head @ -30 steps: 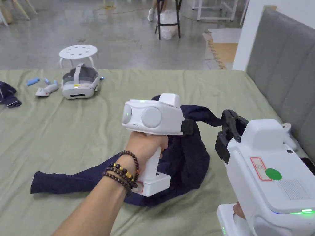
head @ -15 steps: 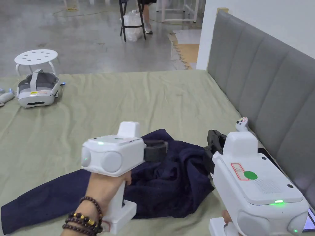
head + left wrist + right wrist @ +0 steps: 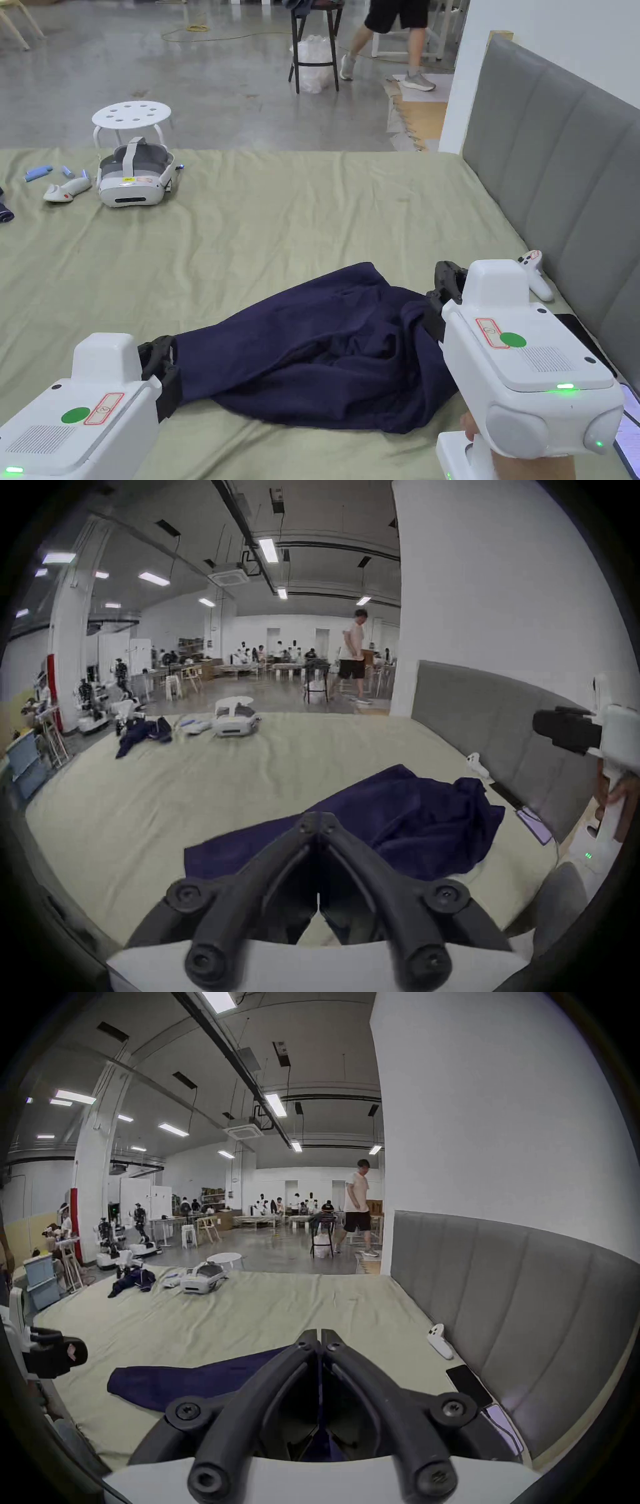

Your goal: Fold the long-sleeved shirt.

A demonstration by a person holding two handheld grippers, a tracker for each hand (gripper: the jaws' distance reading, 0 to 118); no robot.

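Navy shirt [image 3: 312, 350] lengthwise left-right

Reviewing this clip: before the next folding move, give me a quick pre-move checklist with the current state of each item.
1. Left gripper shut, at the shirt end: ok; whether it pinches cloth: cannot tell.
2. Right gripper shut, navy cloth between its jaws: ok.
3. Shirt spread flat: not ok, bunched toward the right.
4. Headset far from shirt: ok.
5. Controller near right gripper by headboard: not ok, may snag.
6. Both sleeves located: cannot tell.
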